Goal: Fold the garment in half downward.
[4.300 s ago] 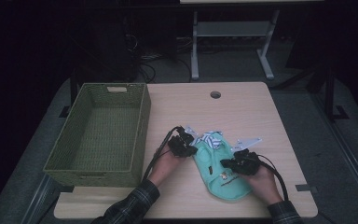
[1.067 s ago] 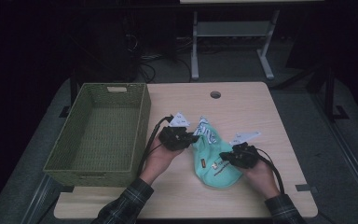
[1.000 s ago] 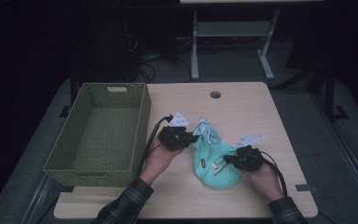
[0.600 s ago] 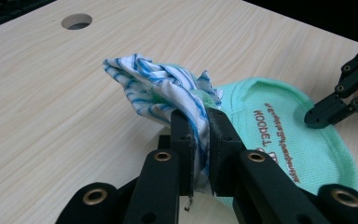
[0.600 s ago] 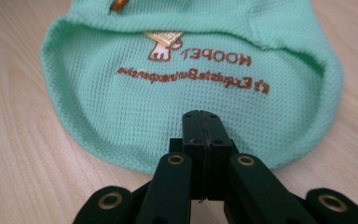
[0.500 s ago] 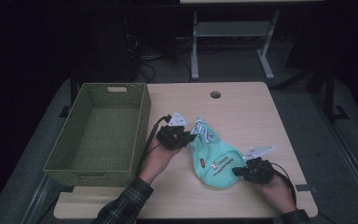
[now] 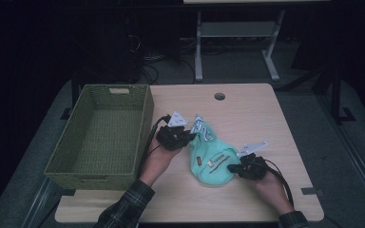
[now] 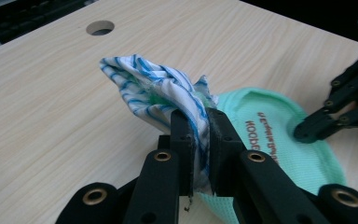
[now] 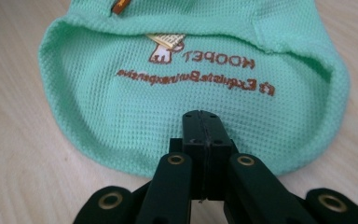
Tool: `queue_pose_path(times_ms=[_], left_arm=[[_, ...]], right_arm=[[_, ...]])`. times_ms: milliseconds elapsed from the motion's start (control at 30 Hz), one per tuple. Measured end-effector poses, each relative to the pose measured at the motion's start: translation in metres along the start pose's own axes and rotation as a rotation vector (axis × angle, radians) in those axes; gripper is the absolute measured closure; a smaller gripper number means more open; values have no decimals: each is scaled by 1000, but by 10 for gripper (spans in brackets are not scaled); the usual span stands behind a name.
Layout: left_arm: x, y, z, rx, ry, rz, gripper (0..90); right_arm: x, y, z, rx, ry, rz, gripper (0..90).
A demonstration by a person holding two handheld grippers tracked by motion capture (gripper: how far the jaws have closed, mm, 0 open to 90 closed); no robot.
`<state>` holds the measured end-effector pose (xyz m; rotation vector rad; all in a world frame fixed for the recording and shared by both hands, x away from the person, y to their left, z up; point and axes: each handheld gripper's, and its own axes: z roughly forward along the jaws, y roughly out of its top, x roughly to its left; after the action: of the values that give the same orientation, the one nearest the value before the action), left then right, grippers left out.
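From the high view there are two claws, one mint-green knitted garment (image 7: 212,161) with brown lettering, one white cloth with blue stripes (image 7: 200,128) and one olive woven basket (image 7: 103,137). They sit on a pale wooden bench (image 7: 247,114) with a round hole (image 7: 219,96) near its far edge; the basket stands at the left. The room beyond is dark, with a grey metal frame (image 7: 235,42) on the floor. The left claw (image 7: 186,138) sits at the garment's far left end, the right claw (image 7: 232,167) at its near right edge.

In the left claw view, the left claw (image 8: 199,140) is pinched tight on the striped cloth (image 8: 154,91), which bunches up above the jaws, with the green garment (image 8: 279,140) spreading off to the right, where the right claw (image 8: 307,130) touches its surface.

In the right claw view, the right claw (image 9: 200,126) has its jaws pressed together, tip resting on the garment (image 9: 196,74) near its closest hem; whether fabric is caught between them I cannot tell.
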<state>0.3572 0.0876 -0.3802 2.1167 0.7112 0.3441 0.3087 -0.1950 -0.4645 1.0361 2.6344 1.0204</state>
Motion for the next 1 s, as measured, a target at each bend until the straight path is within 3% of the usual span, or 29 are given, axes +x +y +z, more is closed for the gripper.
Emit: queue_pose_path(times_ms=[133,533,800,1000], left_arm=[[-5,1,0,-14,-41,13,814],[-26,3,6,-5,-137,105,813],[-31,3,7,-9,-146,120,814],[-32,3,6,-7,-149,129,814]], right_arm=[[0,1,2,-5,4,2,896],[-2,-2,-6,-3,-11,4,893],[-6,-10,-19,4,-10,20,898],[-5,-16,-18,30,5,19,899]])
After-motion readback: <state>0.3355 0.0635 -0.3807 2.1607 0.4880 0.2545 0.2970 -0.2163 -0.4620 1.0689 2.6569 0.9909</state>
